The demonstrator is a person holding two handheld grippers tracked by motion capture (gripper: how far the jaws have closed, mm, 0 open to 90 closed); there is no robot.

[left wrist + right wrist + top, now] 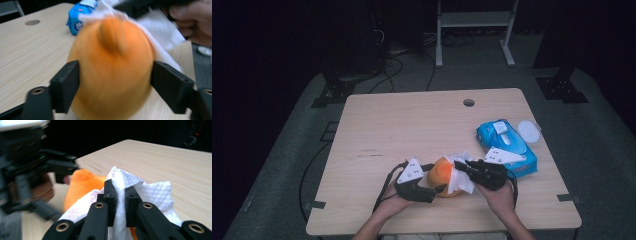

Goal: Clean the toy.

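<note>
I have the orange toy (443,176) as my landmark: it sits on the wooden table (412,125) near the front edge, and both of my grippers work right at it.

My left gripper (432,192) comes at the toy from the left. In the left gripper view the toy (112,70) sits between the two black jaws, which stand wide at its flanks — whether the pads (66,85) still press on it I cannot tell, since the toy is blurred there. No firm grip shows.

My right gripper (460,166) reaches in from the right of the toy, and its jaws are pinched tight on a white paper towel (460,177). In the right gripper view the towel (150,192) bunches up between the two pads and spreads over the near side of the toy (81,186) — it lies against the orange surface.

Right of the toy, just beyond my right hand, lies a blue pack of wipes (507,145), with a small white round lid (529,131) beside it near the table's right edge. Behind the toy, well apart, the table has a round cable hole (468,102).
</note>
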